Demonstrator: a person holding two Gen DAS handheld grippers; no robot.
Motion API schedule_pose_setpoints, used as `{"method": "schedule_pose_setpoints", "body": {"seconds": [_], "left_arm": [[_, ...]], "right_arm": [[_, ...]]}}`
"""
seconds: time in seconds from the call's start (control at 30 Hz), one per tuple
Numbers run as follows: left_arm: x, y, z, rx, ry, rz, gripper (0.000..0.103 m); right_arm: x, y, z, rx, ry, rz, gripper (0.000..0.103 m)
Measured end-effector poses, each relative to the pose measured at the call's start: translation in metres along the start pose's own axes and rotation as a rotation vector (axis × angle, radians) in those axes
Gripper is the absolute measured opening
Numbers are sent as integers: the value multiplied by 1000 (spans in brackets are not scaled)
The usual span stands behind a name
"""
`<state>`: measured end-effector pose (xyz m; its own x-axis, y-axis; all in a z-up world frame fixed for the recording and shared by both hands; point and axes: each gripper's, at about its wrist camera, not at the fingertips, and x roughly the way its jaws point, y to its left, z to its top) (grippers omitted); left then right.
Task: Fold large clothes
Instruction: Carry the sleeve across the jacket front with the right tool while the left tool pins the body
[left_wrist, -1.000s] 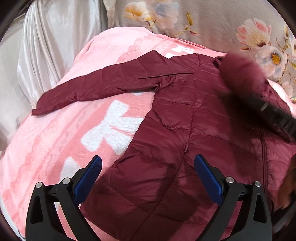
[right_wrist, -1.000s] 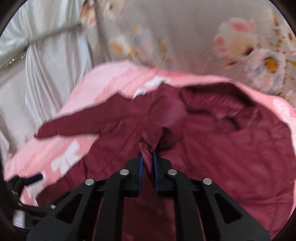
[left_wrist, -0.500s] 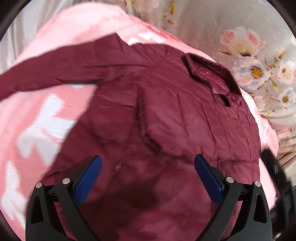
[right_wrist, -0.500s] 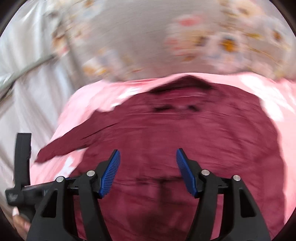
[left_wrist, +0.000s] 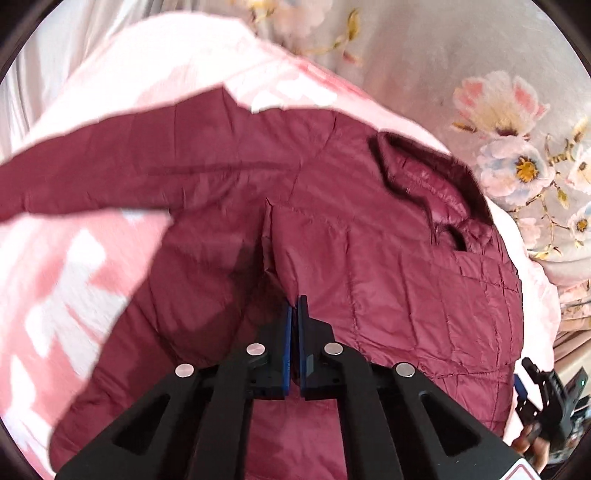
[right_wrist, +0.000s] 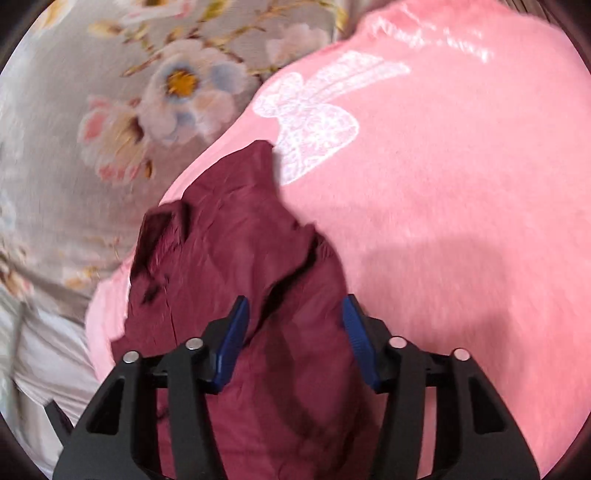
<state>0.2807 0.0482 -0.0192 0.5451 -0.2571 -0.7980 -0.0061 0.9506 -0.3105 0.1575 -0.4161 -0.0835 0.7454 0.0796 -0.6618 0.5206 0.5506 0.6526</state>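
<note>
The left tool (left_wrist: 294, 308), gaping half a second earlier, was clamped on a ridge of the maroon jacket (left_wrist: 388, 266) spread over the pink blanket (left_wrist: 74, 266). The right tool (right_wrist: 293, 328) remained apart above a jacket edge. At 4 o'clock, motion blur obscured a dark device (left_wrist: 550, 402).

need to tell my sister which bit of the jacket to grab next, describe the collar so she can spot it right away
Start from the pink blanket with white bows, on which the maroon quilted jacket lies spread. Follow the jacket to the edge nearest the grey floral fabric. The collar is the raised, curved band there around a dark neck opening, unlike the long flat sleeve stretched out to the left.
</note>
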Motion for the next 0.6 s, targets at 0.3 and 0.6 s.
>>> {"method": "schedule_pose_setpoints", "body": {"seconds": [0.3,0.6], "left_arm": [[-9,-10,1,75,-61,41,0],[7,-6,-7,70,-25,51,0]], "right_arm": [[-17,8,9,54,-84,52,44],[13,11,5,97,50,151,44]]}}
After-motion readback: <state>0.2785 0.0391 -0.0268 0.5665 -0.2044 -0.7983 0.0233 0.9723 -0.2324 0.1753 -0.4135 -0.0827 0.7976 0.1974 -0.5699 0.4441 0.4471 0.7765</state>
